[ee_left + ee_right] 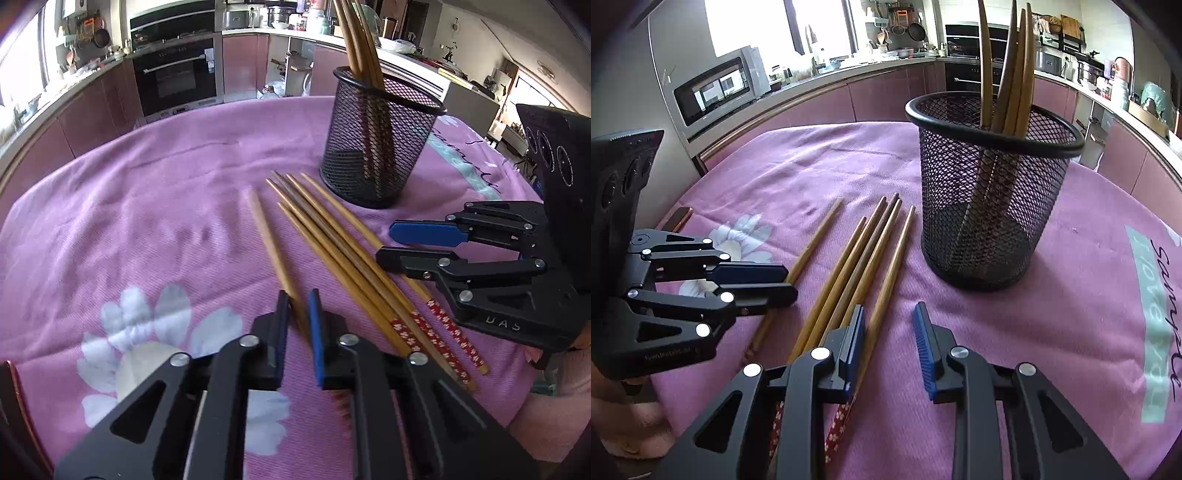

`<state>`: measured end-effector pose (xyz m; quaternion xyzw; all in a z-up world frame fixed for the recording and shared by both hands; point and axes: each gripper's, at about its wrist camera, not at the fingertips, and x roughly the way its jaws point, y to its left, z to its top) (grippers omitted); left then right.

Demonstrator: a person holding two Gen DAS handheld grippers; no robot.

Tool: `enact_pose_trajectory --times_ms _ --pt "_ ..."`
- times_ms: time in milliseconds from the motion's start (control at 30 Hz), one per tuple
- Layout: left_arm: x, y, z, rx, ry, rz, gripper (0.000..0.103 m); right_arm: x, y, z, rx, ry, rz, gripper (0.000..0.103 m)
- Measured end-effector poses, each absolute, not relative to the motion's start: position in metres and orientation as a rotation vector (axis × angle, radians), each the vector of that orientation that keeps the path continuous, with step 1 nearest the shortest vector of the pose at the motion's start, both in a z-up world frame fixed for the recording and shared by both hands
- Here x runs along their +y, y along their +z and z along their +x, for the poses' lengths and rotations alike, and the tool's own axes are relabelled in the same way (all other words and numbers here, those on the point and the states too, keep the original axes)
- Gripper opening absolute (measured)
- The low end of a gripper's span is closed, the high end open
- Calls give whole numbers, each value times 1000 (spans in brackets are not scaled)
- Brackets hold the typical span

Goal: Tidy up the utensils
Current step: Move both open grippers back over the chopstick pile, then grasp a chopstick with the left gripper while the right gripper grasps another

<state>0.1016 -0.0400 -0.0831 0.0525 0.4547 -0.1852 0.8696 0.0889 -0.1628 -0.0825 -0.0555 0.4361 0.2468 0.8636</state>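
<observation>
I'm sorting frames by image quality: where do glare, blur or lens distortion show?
Left wrist view: window blown out at upper left, counters bowed by fisheye, black mesh cup sharp. Right wrist view: window overexposed up top, bamboo chopsticks crisp on the pink cloth, corners vignetted dark.

2 wrist fisheyes, close over tablecloth [147, 206], converging on mesh cup [380, 147]

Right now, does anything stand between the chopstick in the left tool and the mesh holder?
Nothing visible: only bare pink cloth lies between the single chopstick in the left tool and the black mesh holder.
</observation>
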Motion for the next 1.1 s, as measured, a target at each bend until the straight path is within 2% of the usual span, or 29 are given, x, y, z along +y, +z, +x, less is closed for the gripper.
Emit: enact_pose_trajectory --times_ms 267,400,467,567,600,700,1100 --pt "-38 -84 118 960 -339 123 21 -157 -83 96 911 510 -140 22" --pt "-45 -84 127 961 -325 146 21 -155 -83 102 915 506 -132 22" --pt "-48 -83 131 964 -325 148 20 -154 -83 105 915 502 -128 20" --pt "-51 -83 134 962 -318 146 9 -155 -84 109 913 496 -117 14" --pt "-52 -83 133 961 -315 139 8 -156 -84 110 915 495 -106 9" --pt "-54 -82 133 954 -302 119 8 -162 -84 112 922 495 -60 5" --pt "-30 -52 110 893 -361 -7 7 -175 -67 96 876 540 -3 5"
